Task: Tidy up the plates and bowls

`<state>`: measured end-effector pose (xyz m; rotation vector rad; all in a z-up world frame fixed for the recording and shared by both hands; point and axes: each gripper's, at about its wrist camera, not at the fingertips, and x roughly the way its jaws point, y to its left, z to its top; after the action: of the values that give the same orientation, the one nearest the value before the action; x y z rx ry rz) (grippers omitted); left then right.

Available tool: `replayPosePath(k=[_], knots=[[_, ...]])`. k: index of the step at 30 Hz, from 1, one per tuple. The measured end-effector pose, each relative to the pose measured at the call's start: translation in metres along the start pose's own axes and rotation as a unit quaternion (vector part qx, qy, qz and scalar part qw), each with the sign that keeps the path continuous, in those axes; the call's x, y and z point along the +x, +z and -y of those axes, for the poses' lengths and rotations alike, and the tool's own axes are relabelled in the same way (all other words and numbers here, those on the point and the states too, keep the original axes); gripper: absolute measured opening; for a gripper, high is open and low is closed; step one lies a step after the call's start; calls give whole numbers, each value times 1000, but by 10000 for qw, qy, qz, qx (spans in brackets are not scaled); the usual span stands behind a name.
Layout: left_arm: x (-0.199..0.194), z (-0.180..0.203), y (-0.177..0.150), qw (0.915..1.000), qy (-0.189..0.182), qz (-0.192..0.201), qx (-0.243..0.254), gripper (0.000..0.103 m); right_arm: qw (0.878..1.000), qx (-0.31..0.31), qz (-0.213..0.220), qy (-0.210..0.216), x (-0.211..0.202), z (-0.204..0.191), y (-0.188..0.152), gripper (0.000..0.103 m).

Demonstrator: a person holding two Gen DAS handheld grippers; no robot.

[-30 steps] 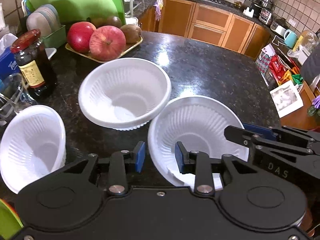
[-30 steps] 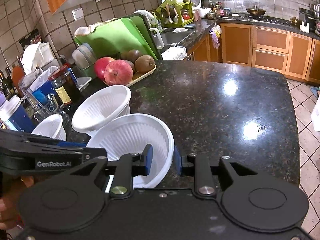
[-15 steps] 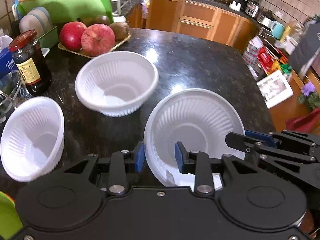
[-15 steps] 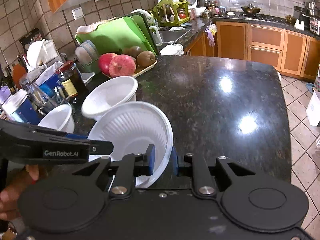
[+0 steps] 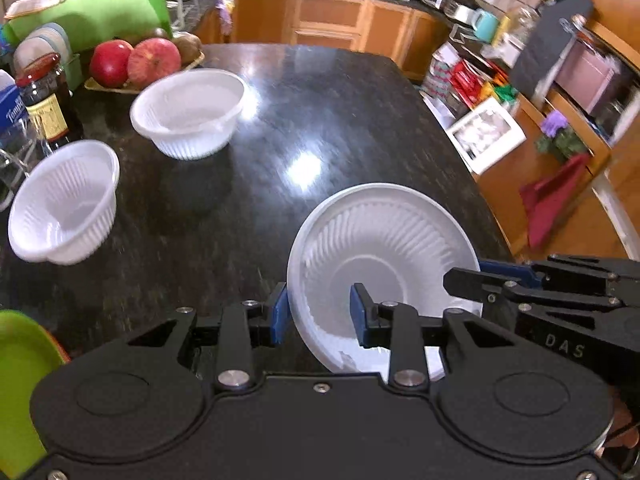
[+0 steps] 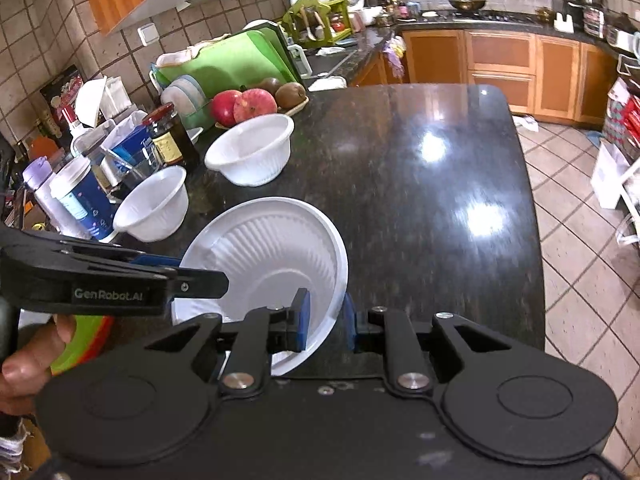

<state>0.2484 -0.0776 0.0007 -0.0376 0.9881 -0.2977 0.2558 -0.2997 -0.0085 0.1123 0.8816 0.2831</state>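
Observation:
A white ribbed plate [image 5: 380,248] [image 6: 272,248] is held tilted just above the dark counter [image 5: 340,120]. My left gripper [image 5: 319,312] is shut on its left rim, one pad outside and one inside. My right gripper [image 6: 325,320] is shut on the opposite rim. Each gripper also shows in the other's view: the right gripper [image 5: 480,276] and the left gripper [image 6: 200,276]. Two white bowls stand apart on the counter to the left, the larger bowl [image 5: 188,114] [image 6: 250,148] farther back and the smaller bowl [image 5: 64,200] [image 6: 154,204] nearer.
A tray of apples and kiwis [image 6: 256,104], a dark jar [image 6: 172,140], cups and a green cutting board [image 6: 224,64] crowd the left and back. A green plate [image 5: 20,380] lies at the near left. The counter edge [image 6: 532,200] drops to the tiled floor on the right.
Both grippers have carried the plate to the right, away from the two bowls it lay beside. The right jaws narrowed onto the rim.

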Motion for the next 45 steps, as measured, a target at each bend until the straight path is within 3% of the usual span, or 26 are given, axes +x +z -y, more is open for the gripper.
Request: replayPosePath(k=[10, 18, 26, 38, 45], knots=[[-6, 7, -26, 9987, -340, -270, 270, 41, 9986, 449, -95, -252, -25, -9, -43, 20], [-6, 13, -30, 9974, -505, -300, 410, 41, 9967, 712, -19, -400, -30, -6, -53, 22], [-8, 13, -35, 9976, -437, -259, 479, 41, 9960, 759, 130, -449, -35, -3, -55, 23], [-22, 0, -36, 9988, -21, 19, 479, 41, 9956, 668, 341, -555, -44, -8, -49, 24], [-27, -7, -36, 9992, -23, 55, 394, 41, 9951, 628, 473, -597, -49, -14, -46, 25]])
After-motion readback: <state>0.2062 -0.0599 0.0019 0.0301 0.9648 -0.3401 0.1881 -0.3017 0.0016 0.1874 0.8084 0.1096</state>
